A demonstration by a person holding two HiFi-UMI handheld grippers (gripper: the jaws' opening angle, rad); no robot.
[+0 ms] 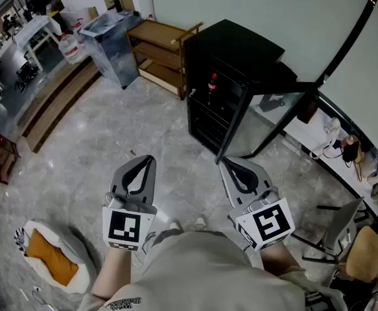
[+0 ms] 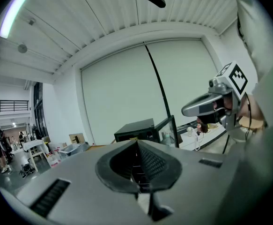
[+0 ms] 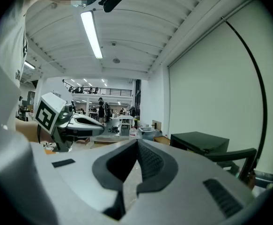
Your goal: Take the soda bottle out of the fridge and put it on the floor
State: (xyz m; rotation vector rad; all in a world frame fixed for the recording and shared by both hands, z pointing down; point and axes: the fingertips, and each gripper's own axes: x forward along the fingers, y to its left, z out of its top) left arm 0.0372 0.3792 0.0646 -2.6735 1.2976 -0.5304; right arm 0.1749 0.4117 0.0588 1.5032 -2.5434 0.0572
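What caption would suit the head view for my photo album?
Both shut and empty, left tongs and right tongs face the open black fridge holding a soda bottle.

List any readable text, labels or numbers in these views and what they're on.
None reads clearly.
Shirt print: too blurred to read.
Soda bottle in the fridge: label too small to read.
Left marker cube and right marker cube: square patterns, no letters.
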